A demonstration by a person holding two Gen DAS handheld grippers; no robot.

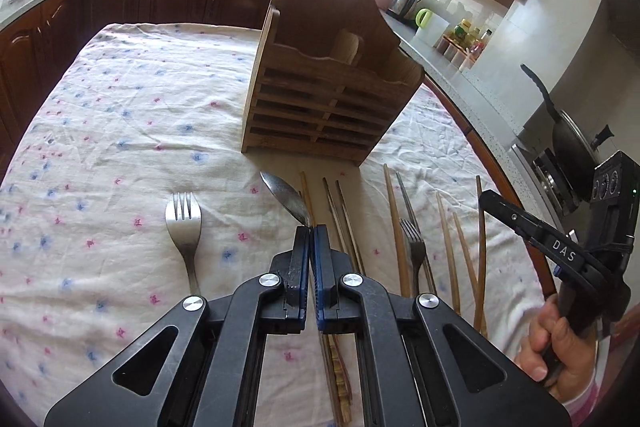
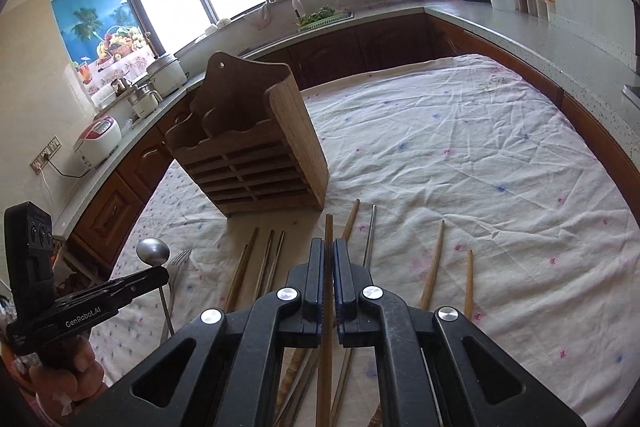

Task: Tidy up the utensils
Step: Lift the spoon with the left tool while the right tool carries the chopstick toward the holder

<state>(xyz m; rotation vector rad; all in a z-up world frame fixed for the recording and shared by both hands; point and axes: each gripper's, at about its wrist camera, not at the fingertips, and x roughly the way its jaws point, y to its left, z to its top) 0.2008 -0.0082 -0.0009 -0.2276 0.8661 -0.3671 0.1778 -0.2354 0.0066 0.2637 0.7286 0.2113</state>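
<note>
Nearest the left wrist camera, the left gripper (image 1: 310, 227) has its blue-padded jaws pressed together on the handle of a metal spoon (image 1: 286, 197). The spoon's bowl sticks out ahead of the fingertips and slightly to their left, lifted clear of the flowered tablecloth (image 1: 120, 131). To the left of the gripper a steel fork (image 1: 184, 227) lies flat on the cloth, tines pointing away. Just right of the fingertips lie several wooden chopsticks (image 1: 340, 219), and farther right a second fork (image 1: 414, 247) rests among more chopsticks. Straight ahead, beyond the spoon, the wooden utensil holder (image 1: 332, 87) stands upright with its slatted front facing the gripper; something pale shows inside one of its compartments. At the far right edge the right gripper (image 1: 486, 197) is held by a hand (image 1: 556, 339), with a chopstick standing up just at its tip.

Nearest the right wrist camera, the right gripper (image 2: 328, 243) is pinched on a wooden chopstick (image 2: 329, 227), which runs between the closed pads and pokes out ahead of them. More chopsticks (image 2: 434, 267) lie scattered on the tablecloth (image 2: 460, 155) to either side of the fingers and beneath them. The utensil holder (image 2: 256, 155) stands ahead and to the left. Far to the left, the left gripper (image 2: 162, 273) holds the spoon (image 2: 152, 251) with its bowl raised, and the fork (image 2: 178, 263) lies just beyond it on the cloth. The person's hand (image 2: 68, 375) grips that tool's handle at the lower left.
</note>
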